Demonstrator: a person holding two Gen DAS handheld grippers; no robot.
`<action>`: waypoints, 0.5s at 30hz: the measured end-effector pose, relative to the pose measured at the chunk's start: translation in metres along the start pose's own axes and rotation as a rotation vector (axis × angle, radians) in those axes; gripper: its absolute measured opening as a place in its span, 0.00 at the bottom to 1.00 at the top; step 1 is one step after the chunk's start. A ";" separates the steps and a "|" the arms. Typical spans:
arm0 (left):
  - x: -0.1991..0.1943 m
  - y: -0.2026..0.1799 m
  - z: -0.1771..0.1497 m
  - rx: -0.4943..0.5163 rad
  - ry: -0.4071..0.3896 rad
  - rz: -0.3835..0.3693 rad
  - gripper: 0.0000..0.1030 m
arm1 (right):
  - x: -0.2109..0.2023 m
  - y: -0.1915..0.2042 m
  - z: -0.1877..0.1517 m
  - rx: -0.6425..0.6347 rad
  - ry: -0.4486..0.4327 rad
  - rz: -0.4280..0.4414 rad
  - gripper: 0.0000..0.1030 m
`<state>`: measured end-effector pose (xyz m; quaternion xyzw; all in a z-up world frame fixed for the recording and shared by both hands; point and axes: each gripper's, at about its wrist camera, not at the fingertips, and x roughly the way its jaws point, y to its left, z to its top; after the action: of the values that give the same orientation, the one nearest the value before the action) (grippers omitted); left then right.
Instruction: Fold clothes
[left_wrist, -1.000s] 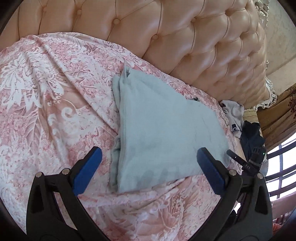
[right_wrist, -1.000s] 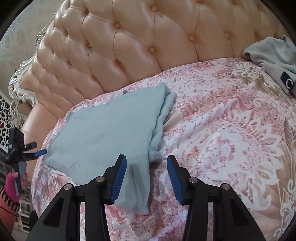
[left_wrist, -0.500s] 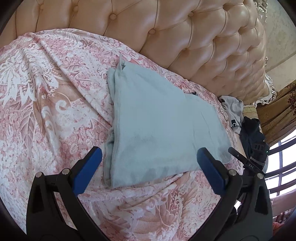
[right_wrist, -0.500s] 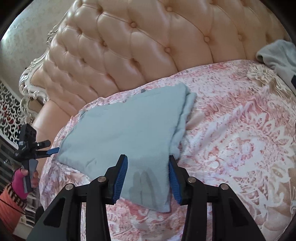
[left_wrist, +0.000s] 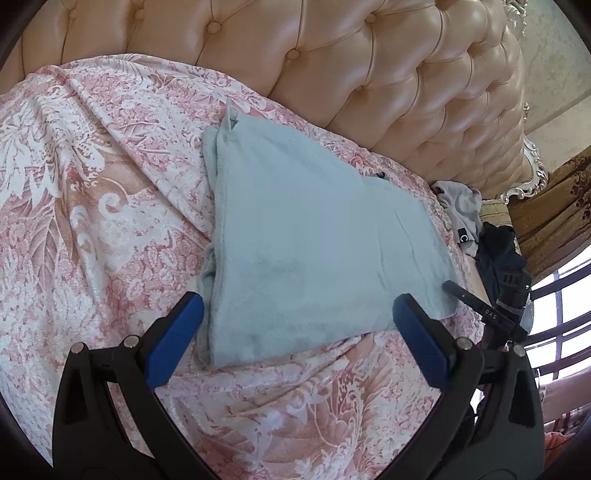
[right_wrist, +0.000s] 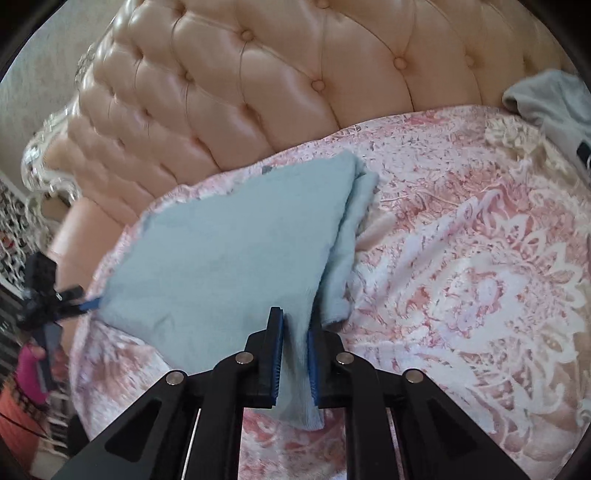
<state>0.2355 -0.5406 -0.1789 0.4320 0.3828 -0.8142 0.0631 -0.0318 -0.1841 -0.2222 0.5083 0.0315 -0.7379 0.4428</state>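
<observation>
A light blue garment (left_wrist: 314, 251) lies folded flat on the pink floral bedspread (left_wrist: 92, 206), close to the headboard. My left gripper (left_wrist: 297, 301) stands open and wide, its blue pads either side of the garment's near edge, touching nothing. In the right wrist view the same garment (right_wrist: 221, 258) has its near corner bunched up between the blue pads of my right gripper (right_wrist: 294, 321). Those jaws are closing, and the pads press on the cloth. The left gripper's blue tip (right_wrist: 91, 305) shows at the garment's far left corner.
A tufted peach headboard (left_wrist: 369, 92) rises just behind the garment. A grey garment (left_wrist: 461, 210) and a dark one (left_wrist: 498, 254) lie heaped at the bed's right end. Curtain and window bars stand beyond. A person's pink-gloved hand (right_wrist: 29, 369) holds the left gripper.
The right gripper's jaws have narrowed from half open onto the garment's near corner, which now bunches up between the pads. The left gripper has stayed wide open and almost still.
</observation>
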 end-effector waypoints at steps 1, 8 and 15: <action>0.000 0.001 0.000 0.003 0.003 0.006 1.00 | -0.002 0.003 -0.002 -0.015 -0.005 -0.014 0.13; -0.003 -0.001 -0.003 0.015 0.012 0.020 1.00 | -0.005 0.003 0.014 -0.046 -0.057 -0.052 0.22; 0.008 -0.005 0.009 0.011 0.009 0.017 1.00 | 0.003 -0.018 0.034 0.038 -0.076 -0.026 0.69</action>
<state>0.2219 -0.5412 -0.1791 0.4393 0.3747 -0.8138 0.0660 -0.0688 -0.1920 -0.2156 0.4877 0.0072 -0.7630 0.4242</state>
